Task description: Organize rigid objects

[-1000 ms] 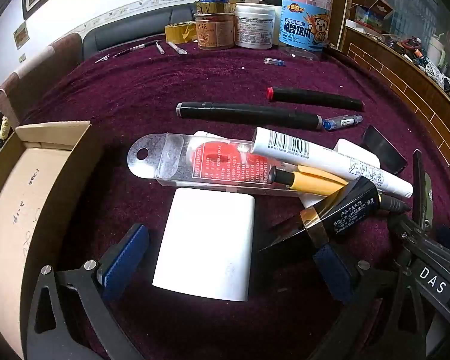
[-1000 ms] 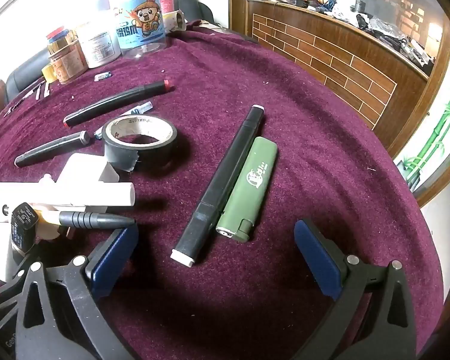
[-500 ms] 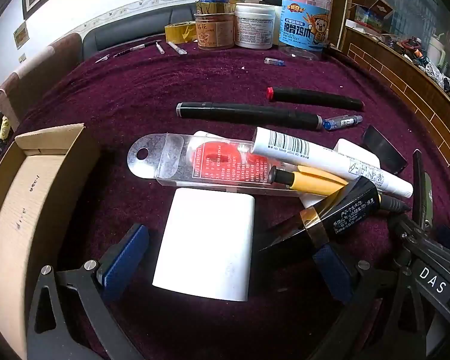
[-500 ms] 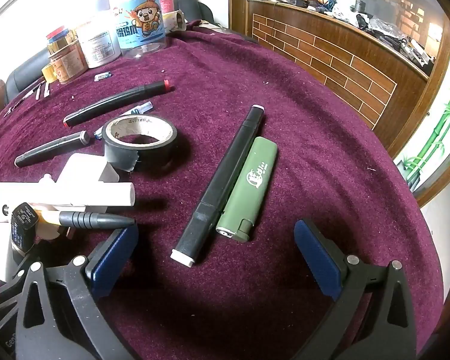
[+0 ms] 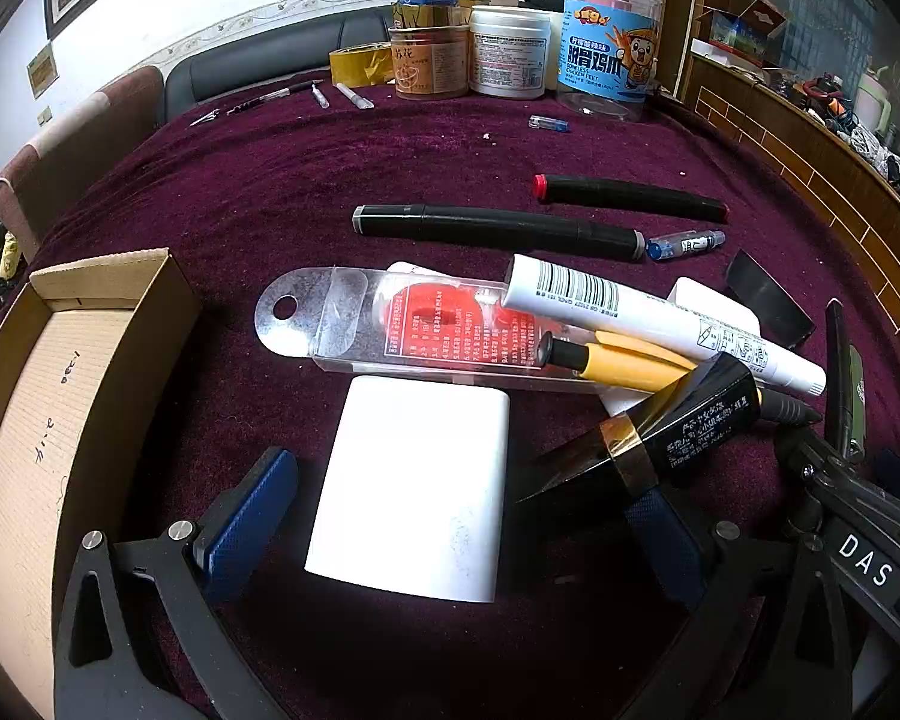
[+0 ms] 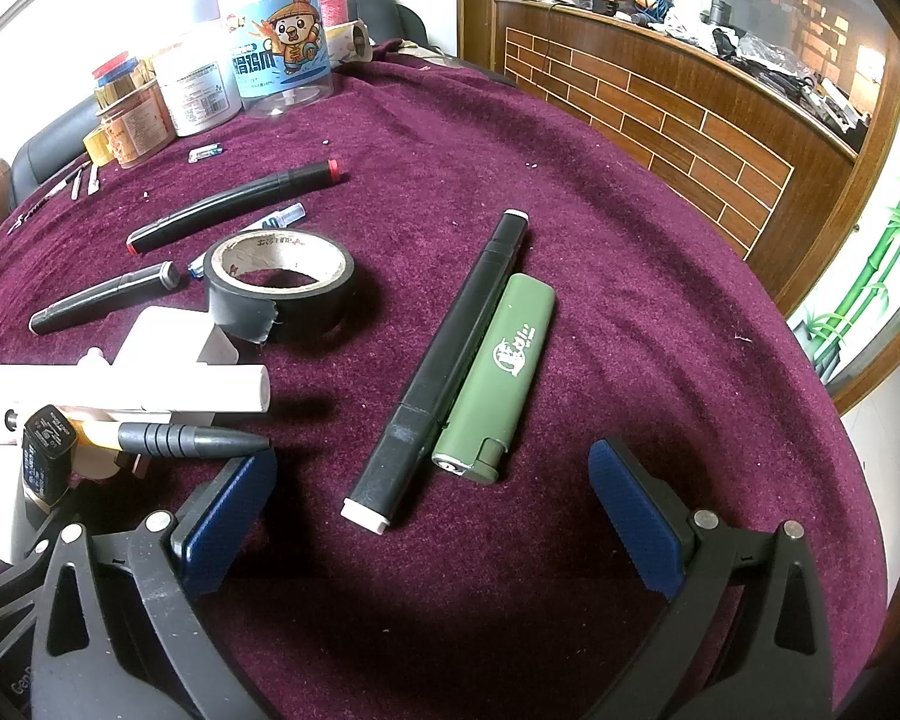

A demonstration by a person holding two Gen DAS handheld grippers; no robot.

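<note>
Currently both grippers spread wide, holding nothing. Left gripper [image 5: 450,510] straddles the white block [image 5: 411,489] — cardboard box [image 5: 90,372] just left of it. Right gripper [image 6: 432,510] frames the near ends of the black marker [image 6: 444,372] and green lighter [image 6: 498,366], lying touching on the cloth [image 6: 630,276].

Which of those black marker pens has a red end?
The black marker farthest back, nearest the jars: red cap end. The other two markers have grey or white ends.
</note>
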